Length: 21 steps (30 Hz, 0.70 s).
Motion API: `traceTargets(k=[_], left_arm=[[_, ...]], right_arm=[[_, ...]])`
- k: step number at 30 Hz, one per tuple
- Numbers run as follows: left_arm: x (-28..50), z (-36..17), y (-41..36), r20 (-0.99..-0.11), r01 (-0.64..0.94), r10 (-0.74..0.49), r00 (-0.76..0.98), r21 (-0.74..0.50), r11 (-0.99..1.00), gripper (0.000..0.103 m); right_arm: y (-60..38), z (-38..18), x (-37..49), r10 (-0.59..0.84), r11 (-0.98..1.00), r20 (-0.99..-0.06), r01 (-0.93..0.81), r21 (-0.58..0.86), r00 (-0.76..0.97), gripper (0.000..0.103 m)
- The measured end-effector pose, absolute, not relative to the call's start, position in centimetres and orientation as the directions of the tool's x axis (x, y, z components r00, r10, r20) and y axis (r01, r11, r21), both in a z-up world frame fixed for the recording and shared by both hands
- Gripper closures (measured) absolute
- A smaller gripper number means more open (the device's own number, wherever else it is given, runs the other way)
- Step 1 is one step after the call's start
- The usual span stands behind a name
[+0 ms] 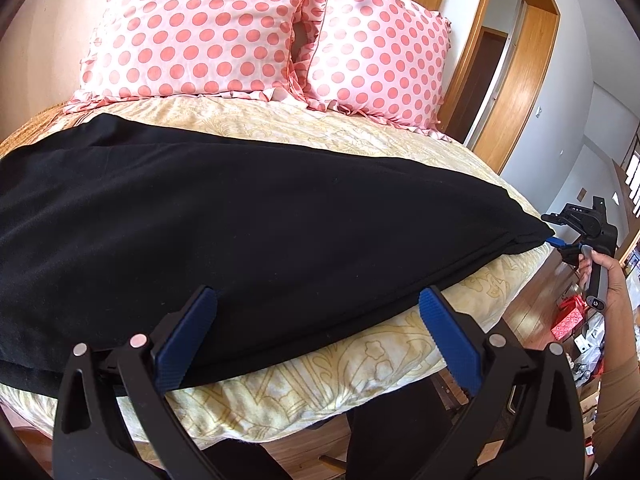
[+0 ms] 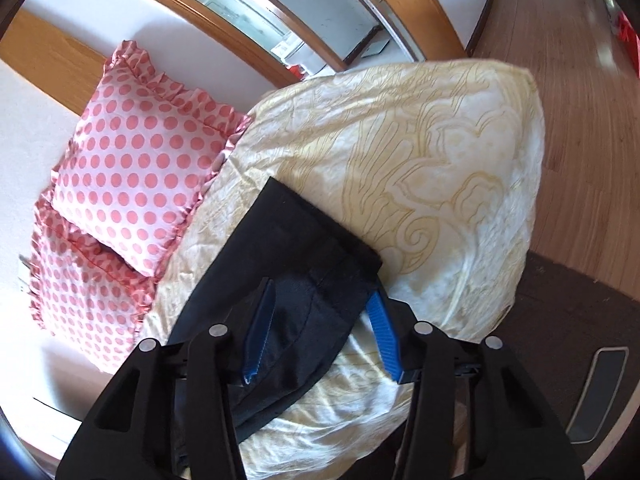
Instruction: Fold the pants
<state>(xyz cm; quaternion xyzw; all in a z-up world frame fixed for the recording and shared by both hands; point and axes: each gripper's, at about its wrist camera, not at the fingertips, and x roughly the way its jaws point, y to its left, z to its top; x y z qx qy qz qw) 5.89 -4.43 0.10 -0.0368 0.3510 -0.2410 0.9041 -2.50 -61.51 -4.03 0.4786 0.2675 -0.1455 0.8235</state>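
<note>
Black pants [image 1: 224, 216] lie folded lengthwise across the cream patterned bedspread [image 1: 304, 384]. My left gripper [image 1: 316, 300] is open, its blue-padded fingers [image 1: 188, 336] over the pants' near edge and not gripping. In the right wrist view the leg end of the pants [image 2: 304, 264] lies between my right gripper's open jaws [image 2: 324, 296], a blue pad on each side. The right gripper also shows in the left wrist view [image 1: 560, 242] at the pants' right end, held by a hand.
Two pink polka-dot pillows [image 1: 224, 28] [image 2: 136, 172] stand at the head of the bed. A wooden door frame [image 1: 516, 72] and wooden floor [image 2: 580, 100] lie to the right. Red boxes and clutter [image 1: 568, 316] sit on the floor by the bed.
</note>
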Motion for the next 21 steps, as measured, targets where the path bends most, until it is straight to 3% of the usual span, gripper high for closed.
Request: traceTargets(k=[2,5,6,13,16,21], left_arm=[[5.9,0.1,-4.4,-0.617,0.409,-0.461,0.637,-0.237,0.881,0.002],[5.9,0.1,-4.3,-0.614,0.408,-0.467,0.636,-0.246,0.879,0.002],[6.0,0.1,-4.2,-0.613,0.406,-0.47,0.635,-0.252,0.878,0.002],[6.1,0.6,-2.6,-0.572,0.397,-0.55,0.609,-0.381,0.835,0.002],[5.6,1.3,-2.0,-0.542,0.397,-0.557,0.629,-0.393,0.83,0.002],[4.5,2.6,-0.7,-0.496,0.38,-0.52,0.695,-0.361,0.852,0.002]], right_arm=[[-61.7,-4.5,-2.6,0.023,0.466,-0.564,0.49,0.737,0.826,0.062],[-62.1,-5.6,-2.3,0.047,0.429,-0.541,0.472,0.77,0.84,0.09],[-62.0,-5.7,-2.2,0.048,0.429,-0.536,0.468,0.773,0.843,0.092],[-58.1,-0.3,-0.9,0.053,0.579,-0.403,0.301,0.758,0.914,0.094],[-53.4,3.8,1.2,0.136,0.674,-0.324,0.152,0.723,0.936,0.094],[-43.8,7.2,5.6,0.337,0.742,-0.28,-0.071,0.667,0.899,0.094]])
